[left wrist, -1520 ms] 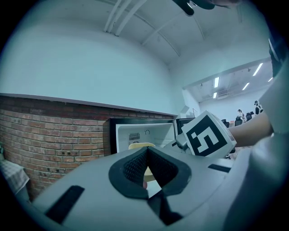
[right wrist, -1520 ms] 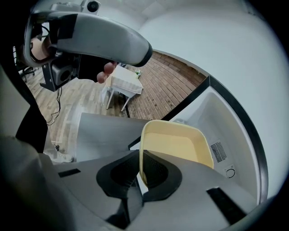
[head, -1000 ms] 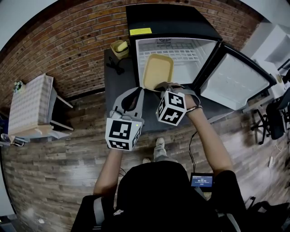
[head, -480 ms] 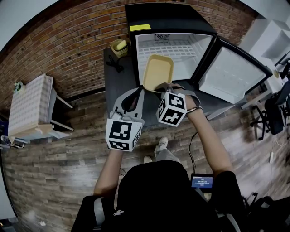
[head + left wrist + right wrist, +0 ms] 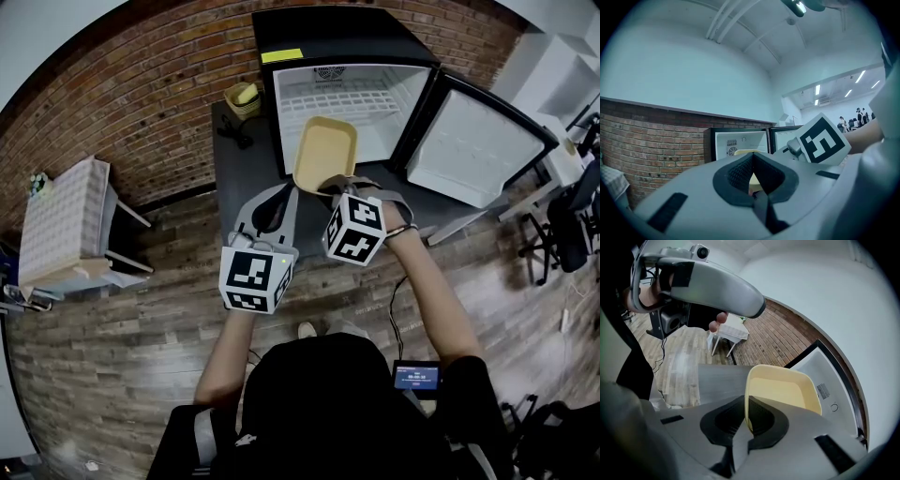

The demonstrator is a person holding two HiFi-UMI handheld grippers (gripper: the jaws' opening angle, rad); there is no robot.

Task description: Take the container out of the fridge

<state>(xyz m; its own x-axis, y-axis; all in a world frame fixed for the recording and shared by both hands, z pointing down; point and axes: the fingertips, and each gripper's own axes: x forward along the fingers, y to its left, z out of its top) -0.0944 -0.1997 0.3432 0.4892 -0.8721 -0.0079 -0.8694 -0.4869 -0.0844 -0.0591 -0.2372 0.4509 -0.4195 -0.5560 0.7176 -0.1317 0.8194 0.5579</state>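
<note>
The container [image 5: 325,150] is a shallow pale-yellow tub, tilted, in front of the open black fridge [image 5: 347,42] and over the dark table [image 5: 239,173]. My right gripper [image 5: 330,183] is shut on the tub's near rim. In the right gripper view the rim [image 5: 748,404] stands upright between the dark pads, with the tub [image 5: 783,392] beyond them. My left gripper [image 5: 286,187] hovers just left of the tub, its fingertips together and nothing in them. In the left gripper view [image 5: 752,159] the fridge [image 5: 740,143] and a strip of the tub show past the pads.
The fridge door [image 5: 478,150] swings open to the right. A small yellow bowl [image 5: 247,96] and a black object [image 5: 239,136] sit on the table left of the fridge. A white chair [image 5: 66,220] stands at the left on the wood floor.
The head view has shifted slightly. Both grippers and the tub keep nearly the same places, and the right gripper's hold on the rim is unchanged.
</note>
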